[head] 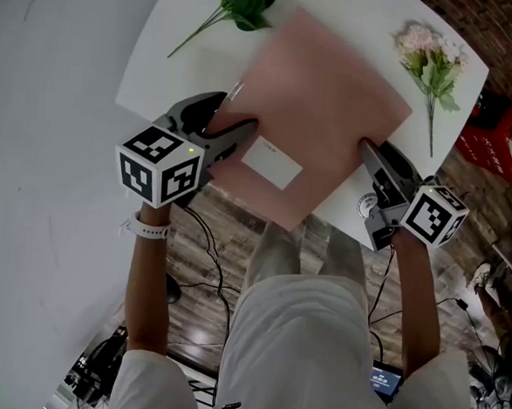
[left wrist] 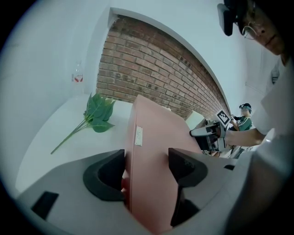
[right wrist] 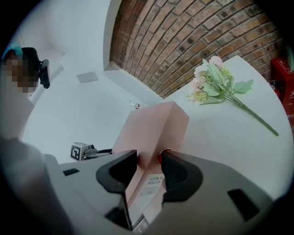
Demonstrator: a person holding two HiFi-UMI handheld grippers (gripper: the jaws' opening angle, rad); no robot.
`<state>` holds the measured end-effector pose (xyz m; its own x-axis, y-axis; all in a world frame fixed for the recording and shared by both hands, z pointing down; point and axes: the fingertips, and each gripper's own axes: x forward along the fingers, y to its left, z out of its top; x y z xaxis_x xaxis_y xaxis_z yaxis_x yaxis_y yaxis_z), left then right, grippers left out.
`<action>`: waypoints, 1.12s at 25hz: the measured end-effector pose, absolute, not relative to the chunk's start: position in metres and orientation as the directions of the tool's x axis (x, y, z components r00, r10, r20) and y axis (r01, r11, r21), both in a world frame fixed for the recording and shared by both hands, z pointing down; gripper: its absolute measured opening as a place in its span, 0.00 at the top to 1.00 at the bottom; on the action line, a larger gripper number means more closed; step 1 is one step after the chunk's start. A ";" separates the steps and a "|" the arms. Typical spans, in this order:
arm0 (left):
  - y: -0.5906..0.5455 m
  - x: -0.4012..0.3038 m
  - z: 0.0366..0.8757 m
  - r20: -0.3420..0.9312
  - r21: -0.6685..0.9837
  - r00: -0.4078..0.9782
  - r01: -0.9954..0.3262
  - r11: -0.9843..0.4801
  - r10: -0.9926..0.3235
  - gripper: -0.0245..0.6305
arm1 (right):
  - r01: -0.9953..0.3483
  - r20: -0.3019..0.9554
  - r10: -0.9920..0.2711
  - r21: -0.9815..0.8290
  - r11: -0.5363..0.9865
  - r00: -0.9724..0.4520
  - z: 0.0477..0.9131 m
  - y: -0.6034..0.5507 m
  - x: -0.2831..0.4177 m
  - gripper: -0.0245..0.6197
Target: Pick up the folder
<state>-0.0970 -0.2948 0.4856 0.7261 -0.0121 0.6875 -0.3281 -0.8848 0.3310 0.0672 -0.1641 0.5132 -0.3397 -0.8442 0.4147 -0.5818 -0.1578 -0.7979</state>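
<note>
closest to us, cables [head: 205,239] trail over the wood floor. above them our left gripper [head: 235,130] has its jaws clamped on the left edge of the folder [head: 320,99], and our right gripper [head: 371,155] pinches the right edge, jaws part closed on the sheet. we hold the folder over the near part of the white table [head: 157,57], one corner jutting past the rim. it is plain pink and square, with a small white label [head: 271,163] near our side. beyond it lie a green leafy sprig [head: 240,1] on the left and a pale pink flower bunch [head: 432,59] on the right, both apart from it. a brick wall [left wrist: 156,69] stands behind.
</note>
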 end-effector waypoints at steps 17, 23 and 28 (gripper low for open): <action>-0.252 -0.086 0.385 0.628 0.232 0.763 -0.371 -0.899 -0.152 0.50 | -0.635 0.310 -0.877 -0.773 -0.008 -0.367 0.418 -0.136 0.089 0.69; -0.232 -0.079 0.351 0.589 0.220 0.780 -0.408 -0.886 -0.213 0.50 | -0.668 0.285 -0.873 -0.742 0.060 -0.395 0.380 -0.126 0.103 0.69; -0.219 -0.080 0.337 0.547 0.230 0.799 -0.429 -0.873 -0.249 0.50 | -0.702 0.277 -0.870 -0.704 0.104 -0.407 0.360 -0.120 0.108 0.69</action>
